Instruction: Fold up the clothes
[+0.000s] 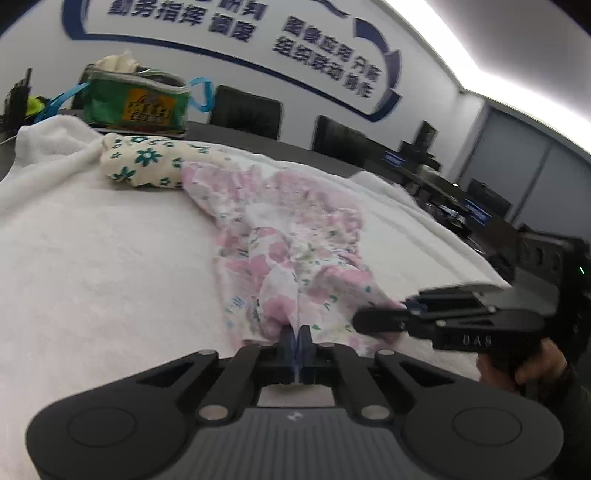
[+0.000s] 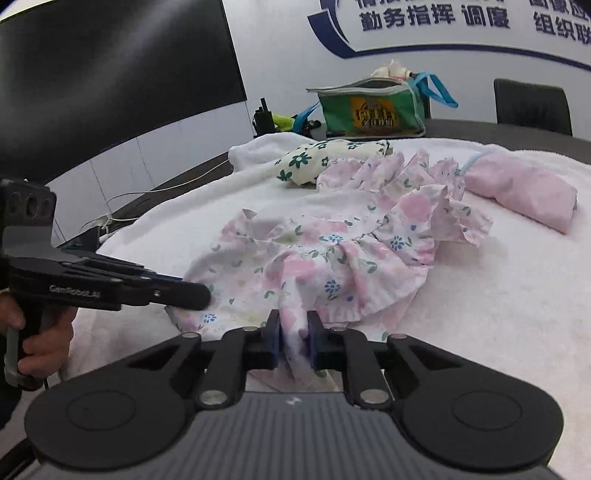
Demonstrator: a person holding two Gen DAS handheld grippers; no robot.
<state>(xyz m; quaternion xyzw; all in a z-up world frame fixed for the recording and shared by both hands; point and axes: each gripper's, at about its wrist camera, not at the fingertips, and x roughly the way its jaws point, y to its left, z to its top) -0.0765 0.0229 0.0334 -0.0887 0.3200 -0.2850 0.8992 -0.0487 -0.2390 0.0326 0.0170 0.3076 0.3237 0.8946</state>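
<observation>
An office meeting room: blue wall lettering (image 1: 325, 55), black chairs (image 1: 245, 110) along a long surface (image 1: 92, 258), and a large dark screen (image 2: 110, 81).

A white wall (image 1: 258, 66) runs behind the table, carrying blue Chinese lettering (image 2: 436, 16) inside a curved blue band. A big dark screen (image 2: 110, 81) fills the wall to one side. Black chairs (image 1: 245, 110) stand along the dark table edge (image 2: 480, 129), which is covered by a white towel (image 1: 92, 258). A bright ceiling light strip (image 1: 517, 40) glows overhead, and grey panels (image 1: 524, 147) close the far end.
</observation>
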